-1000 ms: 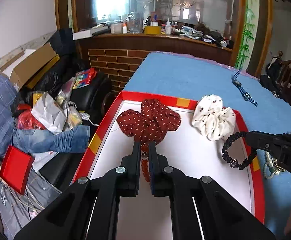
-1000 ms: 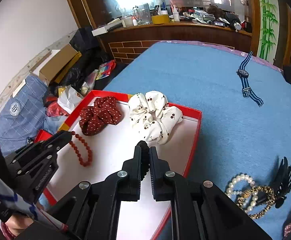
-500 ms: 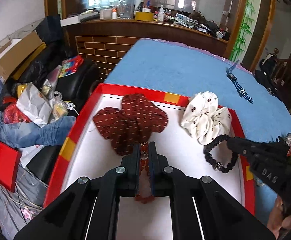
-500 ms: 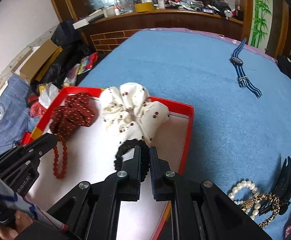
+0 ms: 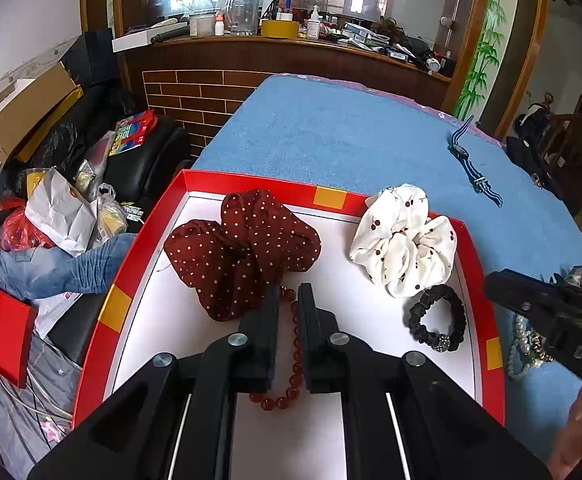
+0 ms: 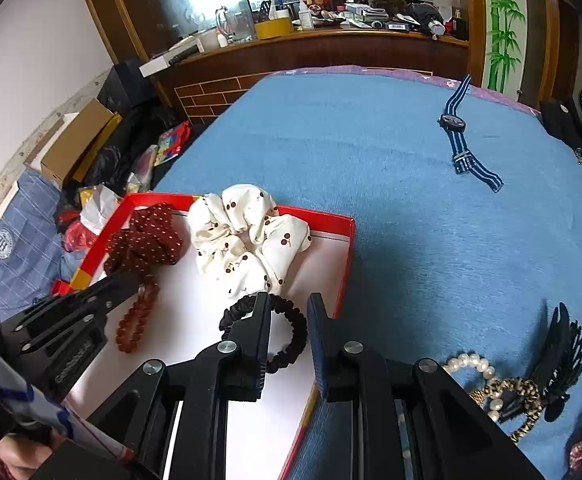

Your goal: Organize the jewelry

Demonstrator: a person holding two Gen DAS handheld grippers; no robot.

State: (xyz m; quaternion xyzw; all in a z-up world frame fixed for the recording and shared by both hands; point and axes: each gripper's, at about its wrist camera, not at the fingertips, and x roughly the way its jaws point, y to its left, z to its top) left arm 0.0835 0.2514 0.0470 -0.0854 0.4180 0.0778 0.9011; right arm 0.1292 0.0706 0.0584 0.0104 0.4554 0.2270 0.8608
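Left tongs (image 5: 289, 300) held low and level, pointing forward, jaws parted by a narrow gap. Right tongs (image 6: 289, 308) likewise low and pointing forward, jaws spread wider, gripping nothing. A bare hand (image 5: 575, 432) visible behind the right tongs in the left wrist view.

Matte black fingers (image 5: 269, 320) — silver screws, white lettering.

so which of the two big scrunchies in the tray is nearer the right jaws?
The white cherry-print scrunchie, directly beyond the right gripper. The dark red dotted scrunchie sits farther left, by the left gripper.
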